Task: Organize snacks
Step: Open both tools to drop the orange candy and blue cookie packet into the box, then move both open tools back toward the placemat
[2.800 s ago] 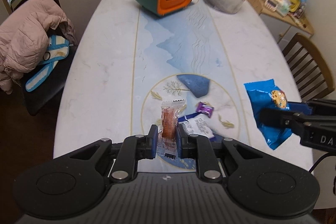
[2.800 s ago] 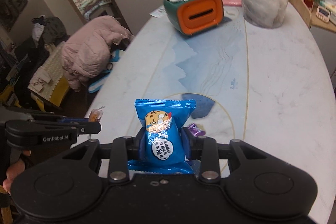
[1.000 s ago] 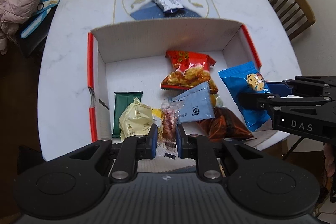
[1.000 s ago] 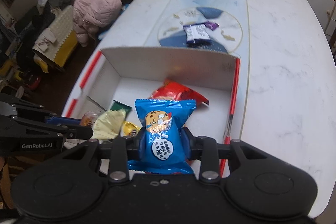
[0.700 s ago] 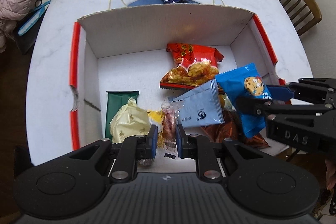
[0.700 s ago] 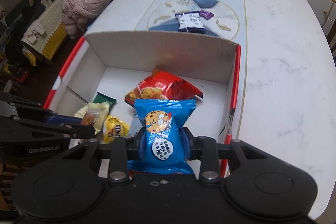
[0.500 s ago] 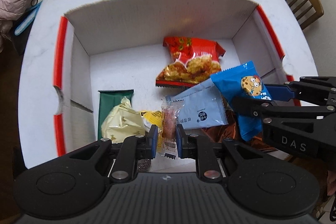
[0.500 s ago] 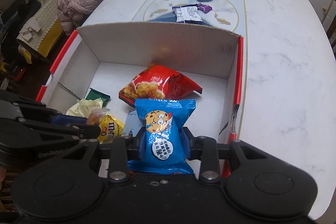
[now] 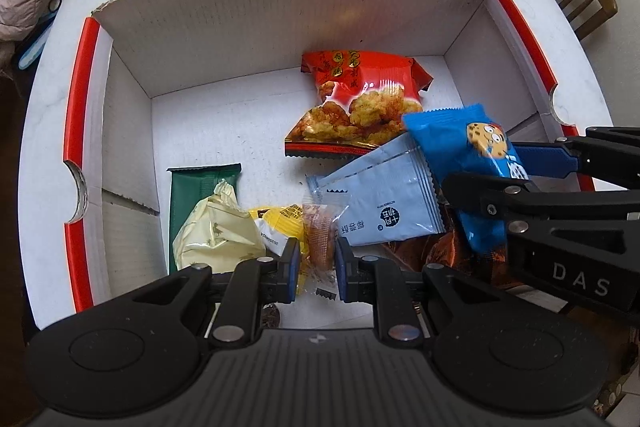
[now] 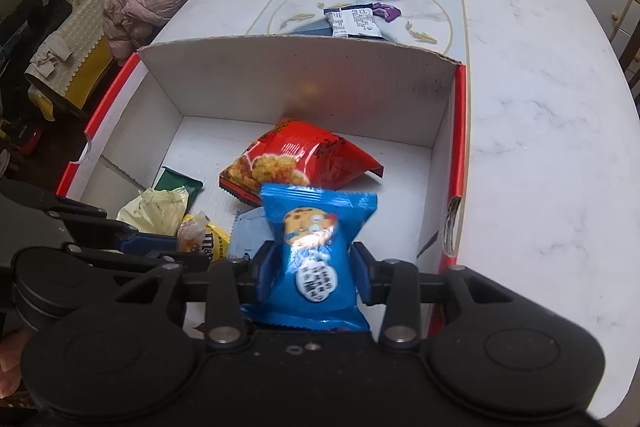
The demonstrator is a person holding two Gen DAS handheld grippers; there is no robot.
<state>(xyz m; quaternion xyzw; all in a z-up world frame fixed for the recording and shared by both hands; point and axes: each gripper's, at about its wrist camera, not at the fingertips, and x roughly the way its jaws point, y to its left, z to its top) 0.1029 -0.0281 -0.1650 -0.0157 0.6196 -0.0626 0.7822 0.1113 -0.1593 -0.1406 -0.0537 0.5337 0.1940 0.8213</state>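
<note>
A white cardboard box (image 9: pixel 120 75) with red-edged side walls is sitting at the near end of the marble-patterned table (image 10: pixel 540 107), and both grippers are pointing steeply down into it. Along the box's left side a green packet (image 9: pixel 188 187) is lying flat, with a pale yellow wrapped snack (image 9: pixel 216 231) resting on its near end and a yellow candy bag (image 9: pixel 280 223) just beside that. The left gripper (image 9: pixel 317 263) is pinching a small clear packet with an orange-brown snack (image 9: pixel 320 235), its jaws nearly together on the wrapper, low over the box's near edge. A light blue sachet (image 9: pixel 380 203) is lying in the middle of the box floor, and a red chip bag (image 9: pixel 360 99) is sitting toward the far wall. Toward the box's right side the right gripper (image 10: pixel 314 267) is letting go: its jaws are opening around the blue cookie packet (image 10: pixel 316 227), which is standing between the pads and looking blurred. Beyond the far wall, a white-and-navy packet (image 10: pixel 352 21) and a small purple candy (image 10: pixel 386 11) are lying on the table.
</note>
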